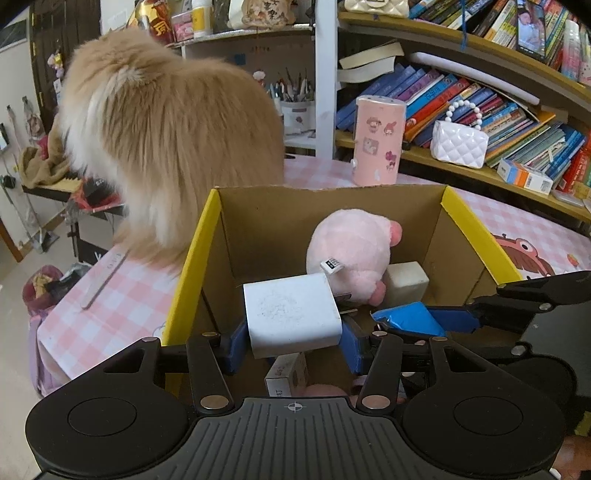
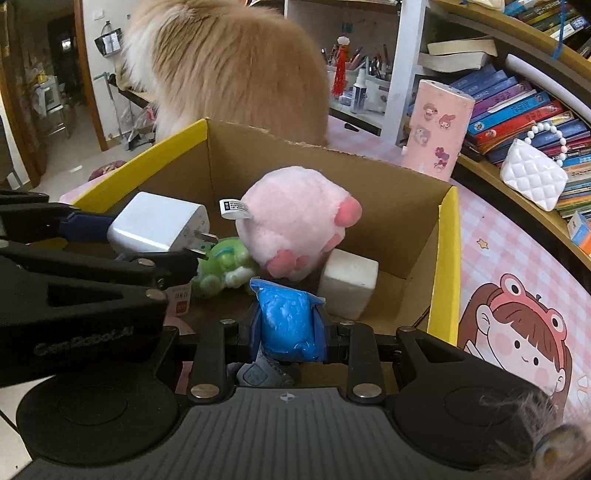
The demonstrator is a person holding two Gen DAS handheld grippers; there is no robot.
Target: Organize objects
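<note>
My left tongs (image 1: 293, 341) clamp the charger (image 1: 291, 317), my right tongs (image 2: 288, 338) pinch the blue pouch (image 2: 286, 321); both hang over the box (image 1: 192, 258), near the pink plush (image 2: 295, 218) inside; I'd lower each into bare floor before letting go, clear of the dog (image 1: 166, 129) behind the box.

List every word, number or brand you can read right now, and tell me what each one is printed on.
"GeenRobot.AI", roughly, since the embossing is faint: on the left gripper arm.
"1AN 11": on the small white carton in the cardboard box.
Chinese characters, not legible to me: on the red can and cream plaque on the shelf.
Plush pig tag, book spines: too small or blurred.
</note>
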